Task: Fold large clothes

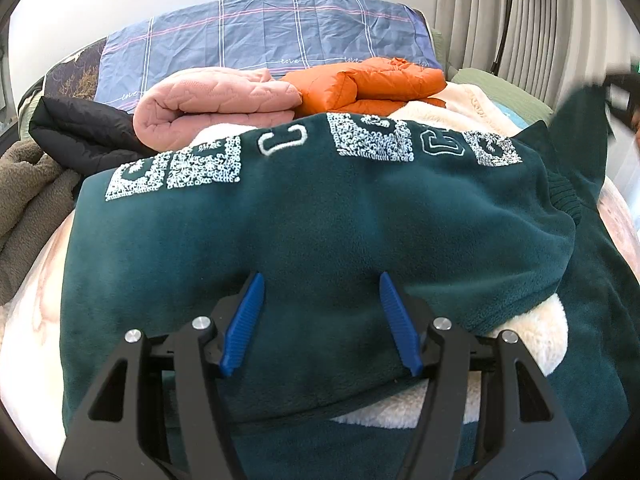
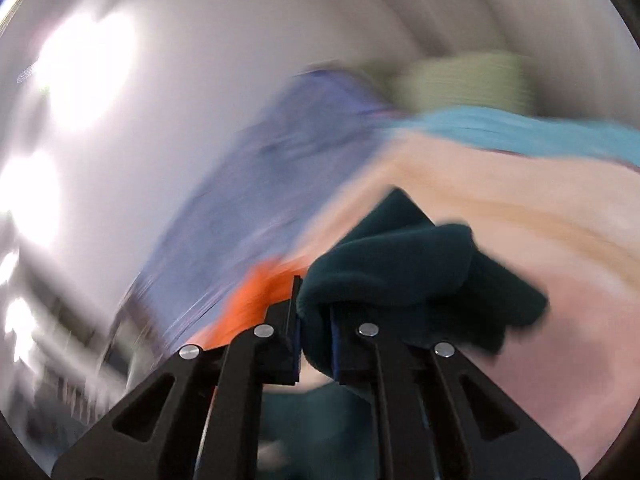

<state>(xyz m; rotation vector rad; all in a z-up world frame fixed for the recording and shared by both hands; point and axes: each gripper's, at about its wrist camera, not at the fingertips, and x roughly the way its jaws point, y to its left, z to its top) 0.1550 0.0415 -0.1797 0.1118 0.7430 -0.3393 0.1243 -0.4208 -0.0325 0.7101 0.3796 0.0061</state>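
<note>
A dark green fleece sweatshirt (image 1: pixel 320 224) with white sequin letters lies spread on the bed, its white fleecy lining (image 1: pixel 528 332) showing at the lower right. My left gripper (image 1: pixel 322 284) is open, its blue fingers (image 1: pixel 244 320) resting on or just above the green fabric, holding nothing. My right gripper (image 2: pixel 316 320) is shut on a bunched part of the green sweatshirt (image 2: pixel 400 264) and holds it lifted; that view is heavily blurred. In the left wrist view a green part of the sweatshirt (image 1: pixel 580 128) rises at the far right toward the blurred right gripper (image 1: pixel 620 92).
Behind the sweatshirt lie a folded pink quilted garment (image 1: pixel 216 100), a folded orange puffer jacket (image 1: pixel 368 84), a black jacket (image 1: pixel 84 132) and a brown fleece (image 1: pixel 28 200). A blue checked pillow (image 1: pixel 264 32) lies against the wall. Curtains and a floor lamp (image 1: pixel 508 12) stand at the right.
</note>
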